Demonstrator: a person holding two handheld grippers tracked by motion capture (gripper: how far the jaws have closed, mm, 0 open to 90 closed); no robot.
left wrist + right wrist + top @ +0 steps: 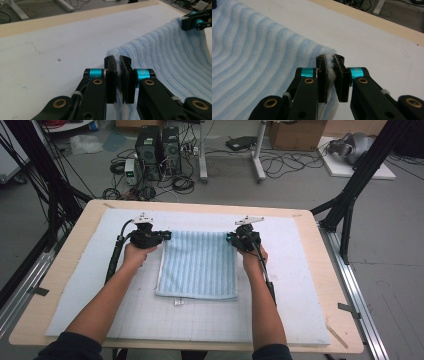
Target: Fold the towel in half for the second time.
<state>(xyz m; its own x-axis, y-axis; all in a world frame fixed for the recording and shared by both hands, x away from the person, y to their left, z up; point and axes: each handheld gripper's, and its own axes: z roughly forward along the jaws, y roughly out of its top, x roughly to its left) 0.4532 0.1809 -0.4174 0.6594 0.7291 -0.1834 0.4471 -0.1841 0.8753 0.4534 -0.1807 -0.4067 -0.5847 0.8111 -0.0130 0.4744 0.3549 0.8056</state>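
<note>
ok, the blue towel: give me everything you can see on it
The towel is light blue terry cloth with ribbed stripes running front to back and a paler band along its left edge. It lies mostly flat in the middle of the white mat, near edge on the mat, with a small white tag just in front of it. Its two far corners are pinched: the left gripper is shut on one, the right gripper on the other, and the cloth rises toward both.
</note>
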